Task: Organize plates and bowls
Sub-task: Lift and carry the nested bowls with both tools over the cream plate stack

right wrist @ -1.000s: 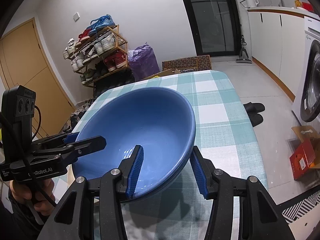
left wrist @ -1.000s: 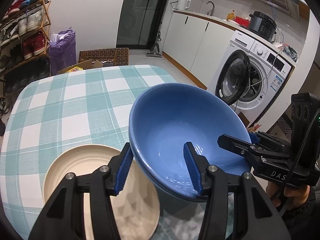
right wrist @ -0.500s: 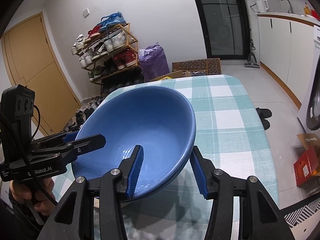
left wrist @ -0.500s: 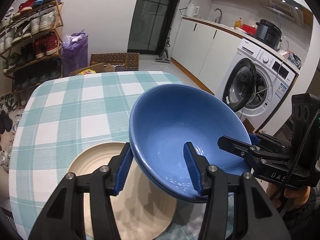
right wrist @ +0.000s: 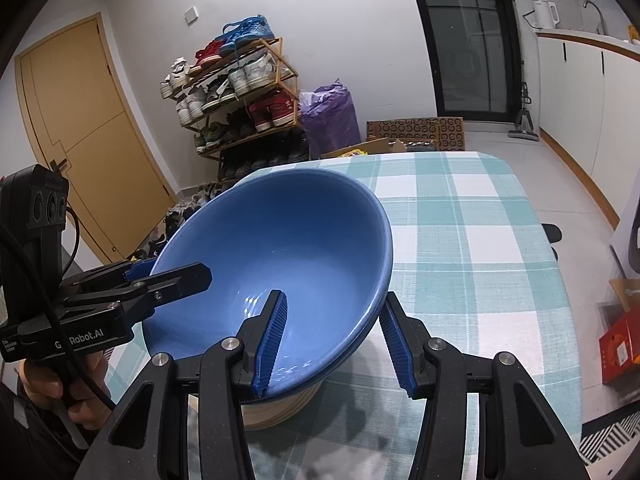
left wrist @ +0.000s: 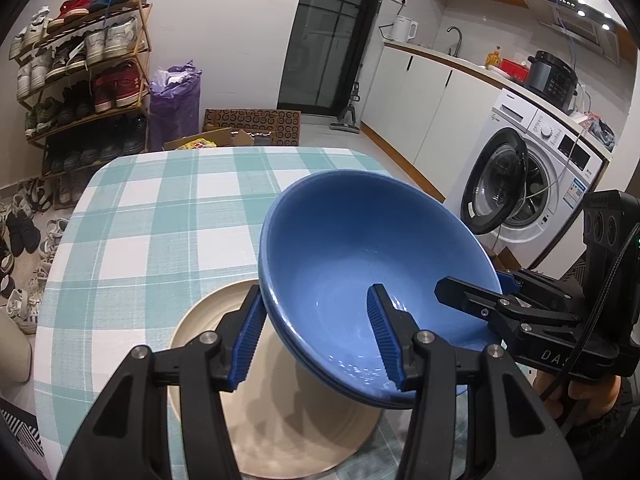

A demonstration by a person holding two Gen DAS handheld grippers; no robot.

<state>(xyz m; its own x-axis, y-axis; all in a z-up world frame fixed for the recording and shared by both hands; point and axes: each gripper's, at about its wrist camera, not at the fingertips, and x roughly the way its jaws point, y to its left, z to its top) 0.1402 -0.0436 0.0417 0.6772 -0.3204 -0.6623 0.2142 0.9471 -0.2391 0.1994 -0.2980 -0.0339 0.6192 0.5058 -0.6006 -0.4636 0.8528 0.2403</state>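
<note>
Left wrist view: the left hand-held gripper (left wrist: 316, 336) grips the near rim of a blue bowl (left wrist: 360, 264), one finger inside it and one outside. There look to be two bowls nested. The bowl hangs tilted above a cream plate (left wrist: 276, 412) lying on the checked table (left wrist: 152, 220). At 3 o'clock the right hand-held gripper (left wrist: 472, 296) clamps the bowl's far rim. Beyond the table, a shoe rack (left wrist: 80, 76) stands at 10 o'clock, a purple bag (left wrist: 174, 100) at 11 and a washing machine (left wrist: 532, 176) at 2.

Right wrist view: the right hand-held gripper (right wrist: 332, 340) holds the same bowl (right wrist: 288, 236) by its rim, with the plate's edge (right wrist: 280, 408) showing beneath. The left hand-held gripper (right wrist: 172, 276) bites the rim at 9 o'clock. A yellow door (right wrist: 80, 144) is at 10 o'clock, and a red box (right wrist: 620, 344) on the floor at 3.
</note>
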